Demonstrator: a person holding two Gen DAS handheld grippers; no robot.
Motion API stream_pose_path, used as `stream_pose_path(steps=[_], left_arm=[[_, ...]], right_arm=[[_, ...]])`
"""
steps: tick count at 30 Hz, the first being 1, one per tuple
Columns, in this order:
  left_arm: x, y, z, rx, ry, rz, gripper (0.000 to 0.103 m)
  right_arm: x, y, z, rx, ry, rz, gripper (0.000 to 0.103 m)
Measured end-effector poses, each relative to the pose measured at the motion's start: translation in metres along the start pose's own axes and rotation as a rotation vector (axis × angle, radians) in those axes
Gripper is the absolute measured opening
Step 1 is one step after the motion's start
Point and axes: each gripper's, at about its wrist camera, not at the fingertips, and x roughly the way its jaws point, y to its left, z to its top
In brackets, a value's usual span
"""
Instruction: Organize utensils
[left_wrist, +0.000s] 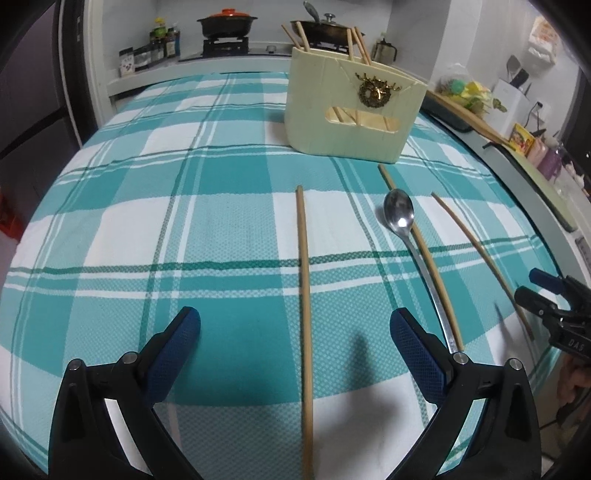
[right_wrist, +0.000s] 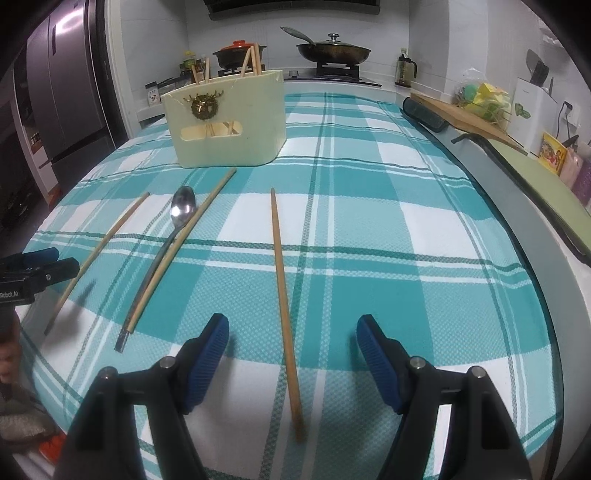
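Both grippers' fingers (left_wrist: 186, 325) spread wide over pale wooden chopsticks (left_wrist: 306, 314) and steel spoon (left_wrist: 399, 214).

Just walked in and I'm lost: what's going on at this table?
A person holds two grippers over a checked tablecloth, tidying utensils into a cream holder that already has chopsticks in it. Three chopsticks and a spoon lie loose. The left gripper straddles the leftmost chopstick, the right gripper the rightmost chopstick. Both are open, gripping nothing.

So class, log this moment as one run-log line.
left gripper: open, empty | right gripper: open, empty | table: three chopsticks, spoon loose | holder: some chopsticks in
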Motion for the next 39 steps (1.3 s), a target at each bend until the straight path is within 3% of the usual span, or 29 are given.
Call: stream_pose_path(steps=[5, 11, 19, 22, 25, 26, 27, 29, 33, 39], left_arm=[[0.016, 0.003, 0.015, 0.004, 0.023, -0.025, 0.102], [0.035, 0.009, 0.04, 0.014, 0.048, -0.032, 0.101], [0.072, 0.004, 0.064, 0.094, 0.127, -0.015, 0.084], [0.08, -0.003, 0.068, 0.136, 0.131, 0.015, 0.081], [0.083, -0.008, 0.074, 0.155, 0.146, 0.004, 0.069], [0.083, -0.011, 0.076, 0.163, 0.147, -0.002, 0.058], [0.083, -0.013, 0.077, 0.173, 0.145, -0.014, 0.038], [0.083, -0.014, 0.08, 0.171, 0.149, -0.055, 0.006], [0.074, -0.007, 0.083, 0.115, 0.114, -0.082, 0.003], [0.007, -0.007, 0.091, 0.082, -0.052, -0.137, 0.003]], right_arm=[[0.011, 0.001, 0.017, -0.02, 0.021, 0.037, 0.071], [0.035, 0.008, 0.04, -0.073, 0.071, 0.069, 0.062], [0.063, 0.011, 0.07, -0.155, 0.15, 0.093, 0.062], [0.08, 0.014, 0.078, -0.192, 0.192, 0.097, 0.049], [0.095, 0.018, 0.09, -0.221, 0.192, 0.1, 0.04], [0.1, 0.02, 0.095, -0.222, 0.193, 0.106, 0.034], [0.105, 0.021, 0.101, -0.219, 0.195, 0.11, 0.029], [0.114, 0.024, 0.113, -0.223, 0.209, 0.112, 0.006], [0.118, 0.024, 0.126, -0.171, 0.212, 0.126, 0.005], [0.057, 0.015, 0.136, -0.064, 0.053, 0.201, 0.006]])
